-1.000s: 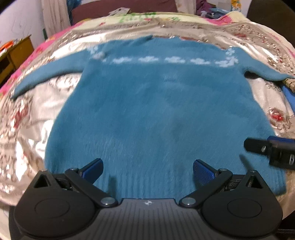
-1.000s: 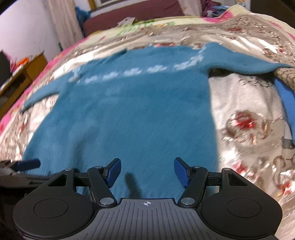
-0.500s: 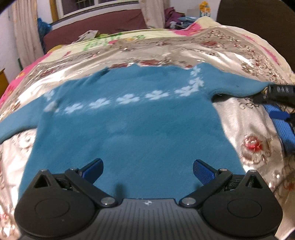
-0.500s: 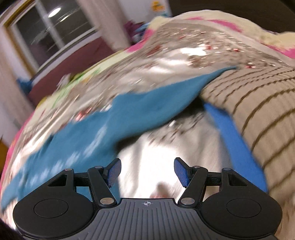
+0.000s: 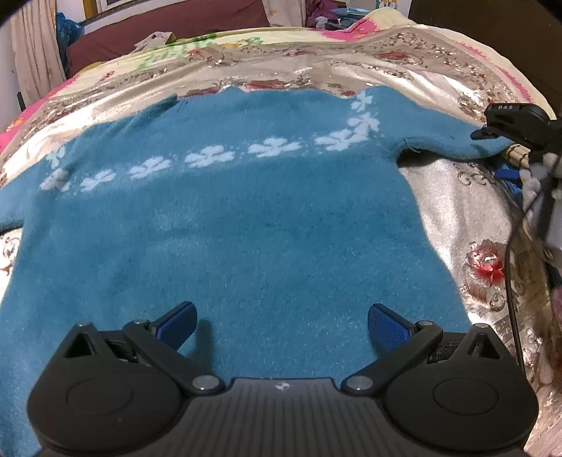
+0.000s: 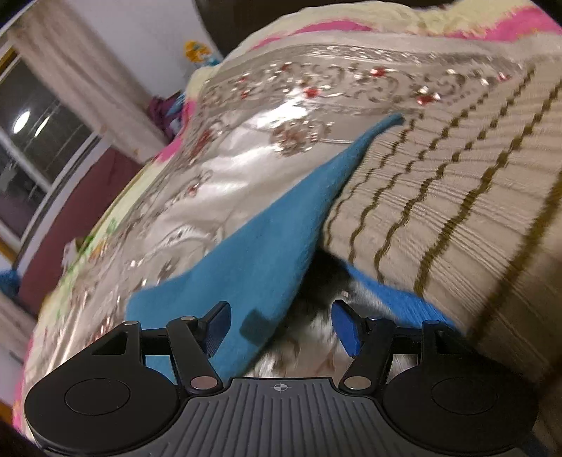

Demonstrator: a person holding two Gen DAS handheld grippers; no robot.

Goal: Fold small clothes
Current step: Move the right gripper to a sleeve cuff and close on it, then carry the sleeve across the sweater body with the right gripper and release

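Observation:
A small teal sweater with a row of white flowers lies flat, front up, on a silver floral bedspread. My left gripper hovers open over its lower body, nothing between the blue pads. The sweater's right sleeve stretches out and its end rests on a beige striped garment. My right gripper is open low over that sleeve, with the sleeve's near edge between its fingers, pads apart from it. In the left wrist view the right gripper shows at the sleeve's end.
A bright blue cloth lies under the beige striped garment at the right. A dark red headboard or sofa and curtains stand behind the bed. The bedspread's pink border marks the far edge.
The right gripper swung right from the sweater's hem to the right sleeve and rolled. The left gripper slid right along the lower body. Both stayed open.

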